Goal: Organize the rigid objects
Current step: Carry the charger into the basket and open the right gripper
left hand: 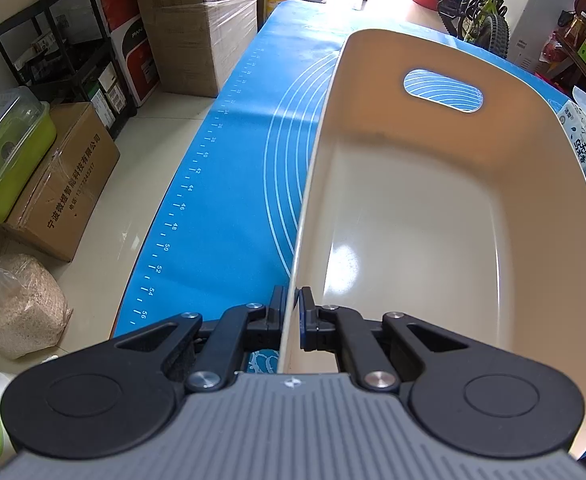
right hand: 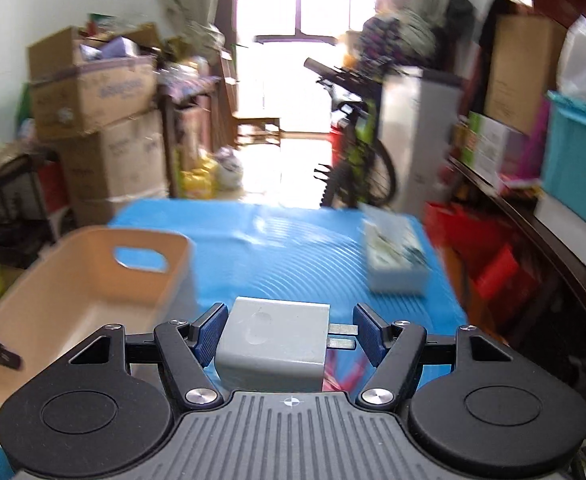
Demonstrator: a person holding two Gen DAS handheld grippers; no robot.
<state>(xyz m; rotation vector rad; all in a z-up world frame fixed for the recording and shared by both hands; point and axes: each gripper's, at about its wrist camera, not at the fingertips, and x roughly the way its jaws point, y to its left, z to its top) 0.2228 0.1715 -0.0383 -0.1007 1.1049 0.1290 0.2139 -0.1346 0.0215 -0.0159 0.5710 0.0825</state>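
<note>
Bin steadied at its near wall: the left claw is pressed together on the thin rim, likely so the empty tub cannot slide on the blue mat covering the tabletop. Meanwhile the right claw pinches a grey charger across its body and prongs, lifted clear of the mat, just right of the bin, probably bound for it. A tissue pack lies further off.

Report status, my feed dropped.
Left gripper shut on bin wall. Right gripper holds charger, prongs against one finger. Bin empty, nothing blocking.
</note>
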